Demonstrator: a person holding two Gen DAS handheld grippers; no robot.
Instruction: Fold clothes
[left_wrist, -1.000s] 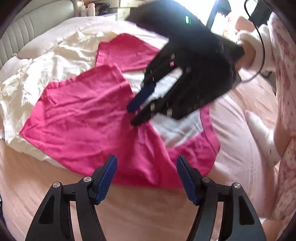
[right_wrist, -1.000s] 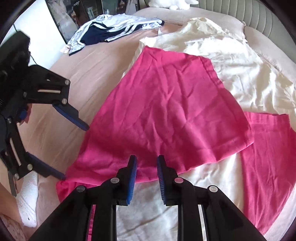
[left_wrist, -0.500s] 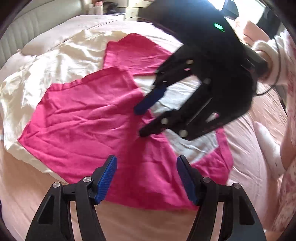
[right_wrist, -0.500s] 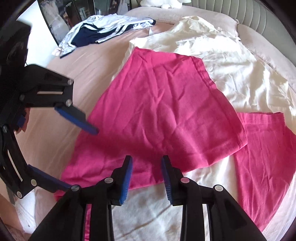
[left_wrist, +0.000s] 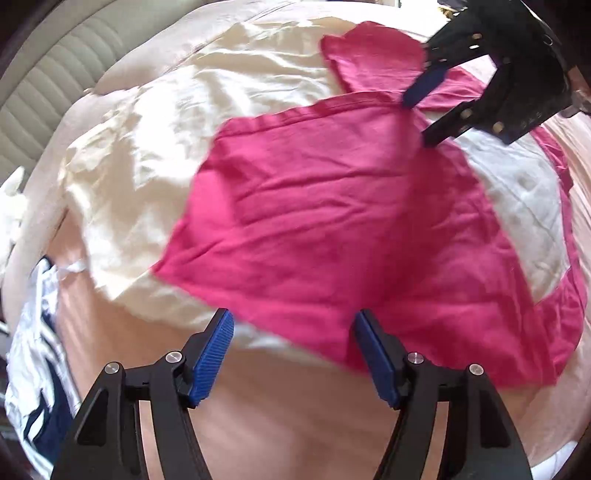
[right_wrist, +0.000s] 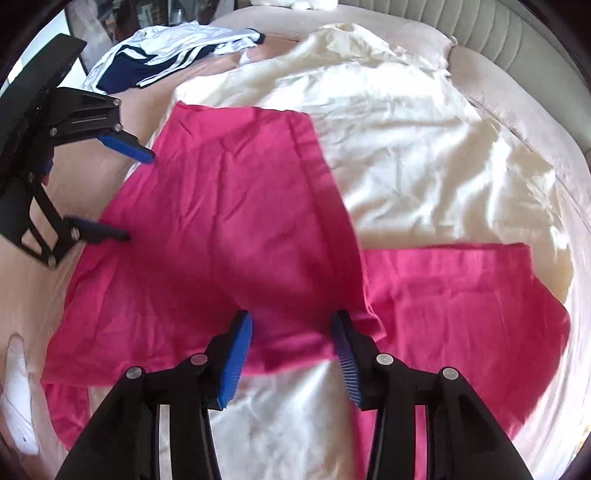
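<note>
Pink garment (right_wrist: 229, 206) spread on bed (left_wrist: 295, 413), one flap folded over. Left tongs (left_wrist: 291, 354) wide, empty, above near hem. Right tongs (right_wrist: 291, 354) opening, empty, over flap edge. Next: likely grip opposite flap, fold across.

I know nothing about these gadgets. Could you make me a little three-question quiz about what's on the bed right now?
1. True or false: the pink garment lies partly on the cream garment.
2. Which is pinching cloth? A) left gripper B) right gripper C) neither
3. Fill in: the striped white garment near the bed's edge has ____ blue panels.

Key: 1 true. 2 C; the right jaws are opening, with no cloth pressed between them. 3 navy.
</note>
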